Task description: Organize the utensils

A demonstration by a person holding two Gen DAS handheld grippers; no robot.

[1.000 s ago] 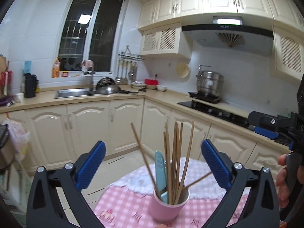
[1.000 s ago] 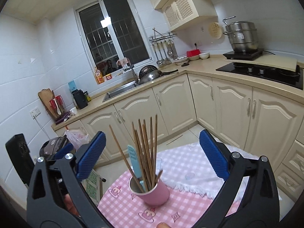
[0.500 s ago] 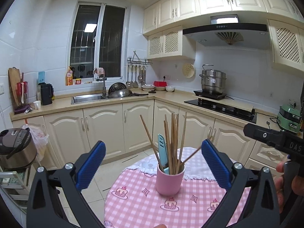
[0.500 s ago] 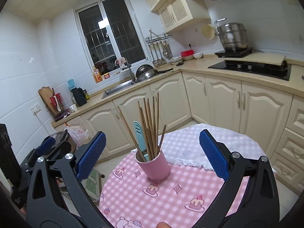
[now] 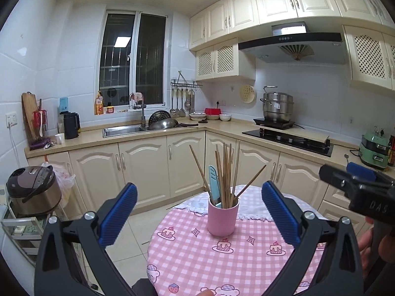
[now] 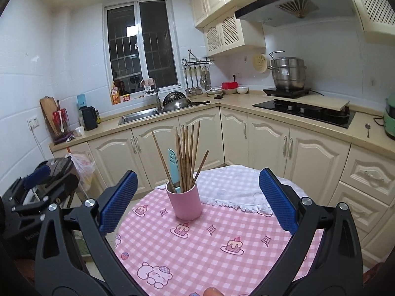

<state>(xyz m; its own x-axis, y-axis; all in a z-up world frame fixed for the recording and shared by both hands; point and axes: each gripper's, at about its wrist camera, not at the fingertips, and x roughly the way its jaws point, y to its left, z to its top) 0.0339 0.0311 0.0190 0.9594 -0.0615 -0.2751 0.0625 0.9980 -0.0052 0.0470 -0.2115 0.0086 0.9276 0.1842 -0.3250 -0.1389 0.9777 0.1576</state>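
Left wrist view: a pink cup (image 5: 223, 219) of wooden chopsticks (image 5: 227, 172) stands mid-table (image 5: 192, 259). Chopsticks look light, stiff and likely slippery; best pinched near their tops. Left gripper (image 5: 199, 212) and right gripper (image 6: 195, 197) both gape wide, empty.

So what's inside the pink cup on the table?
The pink cup holds a bunch of wooden chopsticks and a light blue utensil. Their lower ends are hidden by the cup wall.
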